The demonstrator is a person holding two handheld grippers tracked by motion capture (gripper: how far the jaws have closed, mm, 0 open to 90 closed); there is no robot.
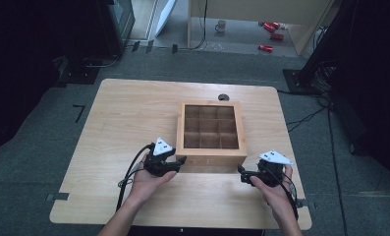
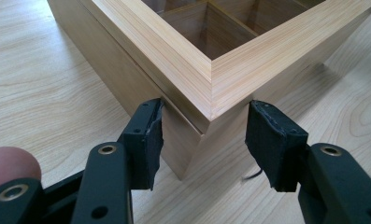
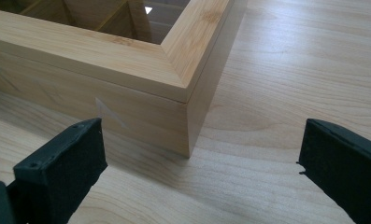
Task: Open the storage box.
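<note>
Item: wooden box (image 1: 210,129) with a glass-paned lid over nine compartments, standing on the bench (image 1: 124,113) just ahead of both hand-held grippers.

Left hand-held gripper (image 1: 179,161): jaws spread, set astride the box's near corner (image 2: 210,100). One pad (image 2: 151,135) touches the side wall at the seam under the lid; the other pad (image 2: 272,140) stands just off the adjoining wall. Nothing is pinched.

Right hand-held gripper (image 1: 241,173): jaws spread wide, held short of the box's other near corner (image 3: 188,100), touching nothing.

Lid (image 3: 103,49): shut, lying flush on the body; the seam shows as a thin line with no gap.

Progress, as judged: early. Both grippers are placed at the front corners, seemingly to lift the lid or shift the box. No grip is made and no lifting has begun. Left to do: close on or hook the lid edge, then raise it.
</note>
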